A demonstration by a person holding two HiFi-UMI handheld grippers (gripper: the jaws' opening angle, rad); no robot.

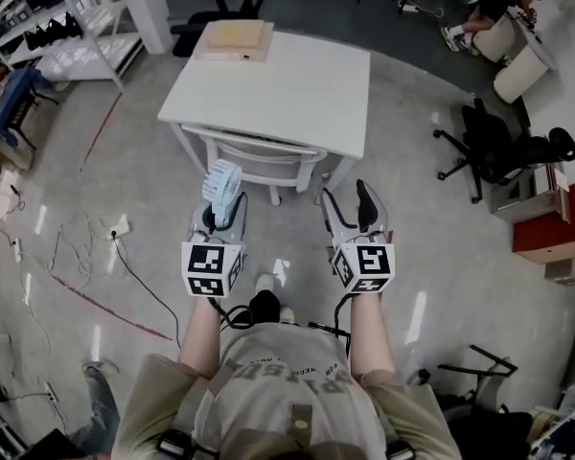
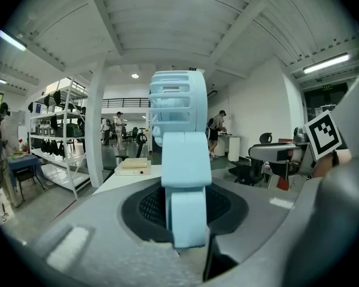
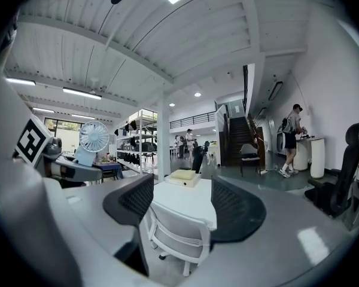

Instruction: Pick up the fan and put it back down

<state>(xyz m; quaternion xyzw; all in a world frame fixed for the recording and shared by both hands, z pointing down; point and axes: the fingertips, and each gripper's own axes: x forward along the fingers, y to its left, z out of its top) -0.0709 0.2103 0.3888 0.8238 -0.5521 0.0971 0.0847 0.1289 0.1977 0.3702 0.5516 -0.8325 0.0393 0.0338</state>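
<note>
Pinching fan [image 2: 178,130] by its handle in left claw [image 2: 185,205], pads pressed on both sides, round head upright above jaws, clear of any surface. Right claw [image 3: 182,205] spread, nothing btwn jaws, side by side w/ left one, near it.

Fan in the air, short of worktop [image 1: 297,89] near edge, by chair [image 1: 259,161] tucked under that edge. Judged step: carrying to set-down, approx halfway thru task.

To do it well:
- Grip as is; no change in squeeze til bottom of fan lands.
- Bring fan fwd past near edge, high enough to clear chair back & edge.
- Aim for bare middle or near-left part of worktop, well apart from box [image 1: 235,38] at far-left corner.
- Stay well inboard of near edge, to seat fan fully on top.
- Hold handle vertical. Looks top-heavy, so prob tips if landed tilted.
- Lower slowly and wait for flat contact. Then spread jaws evenly & back out straight along approach line, no sideways drag on handle.
- Leave right claw off to the right, spread, ready to steady head in case of wobble.

Risk: looks like light plastic on a small footing, so easy to knock over w/ a quick release or a pad nudge. Can't tell shape of the foot from here, so go gently at contact.
</note>
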